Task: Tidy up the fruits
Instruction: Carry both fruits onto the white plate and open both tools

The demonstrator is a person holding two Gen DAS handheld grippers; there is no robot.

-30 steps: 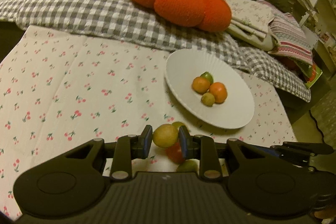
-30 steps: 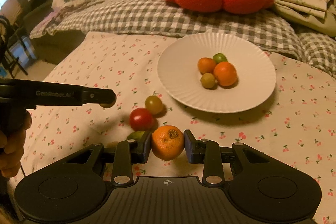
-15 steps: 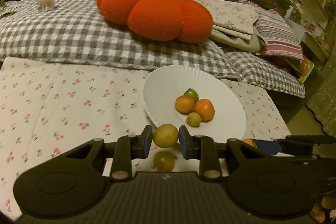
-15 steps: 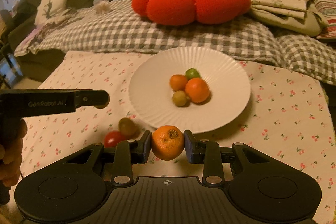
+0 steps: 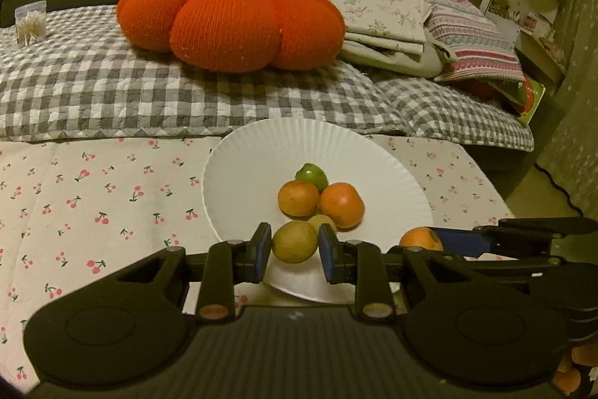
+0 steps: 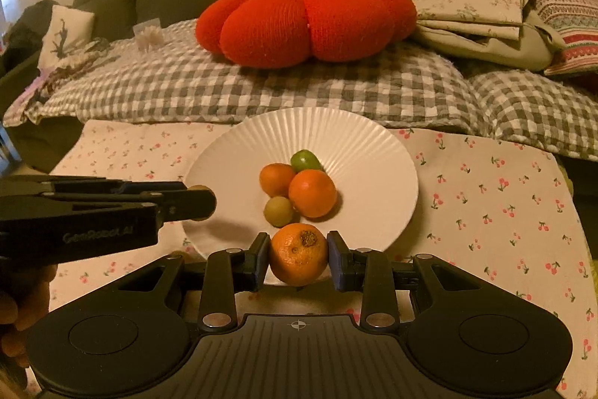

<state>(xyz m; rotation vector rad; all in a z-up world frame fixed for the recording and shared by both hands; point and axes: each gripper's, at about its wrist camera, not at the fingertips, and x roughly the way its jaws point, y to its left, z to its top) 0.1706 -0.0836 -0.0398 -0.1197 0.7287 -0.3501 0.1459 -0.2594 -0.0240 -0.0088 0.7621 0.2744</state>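
Over the near rim of the white fluted plate [image 6: 377, 152], both grippers hang with fruit clamped between their pads. From the right wrist view, the right gripper [image 6: 298, 256] grasps an orange with a dark scar [image 6: 297, 255] at 6 o'clock of the plate, while the left gripper [image 6: 194, 199] reaches in from 9 o'clock. From its own camera, the left gripper [image 5: 294, 247] clenches a yellow-green fruit [image 5: 294, 242] above the plate's 6 o'clock edge. At the plate's centre sit two oranges [image 6: 312, 193], a green fruit [image 6: 304, 159] at their 12 o'clock and a small yellowish fruit [image 6: 278, 211] at their 7 o'clock, all touching. Behind, a red pumpkin-shaped cushion [image 6: 306, 19] rests on a grey checked blanket [image 6: 261, 88], and the plate stands on a cherry-print cloth [image 6: 497, 204].
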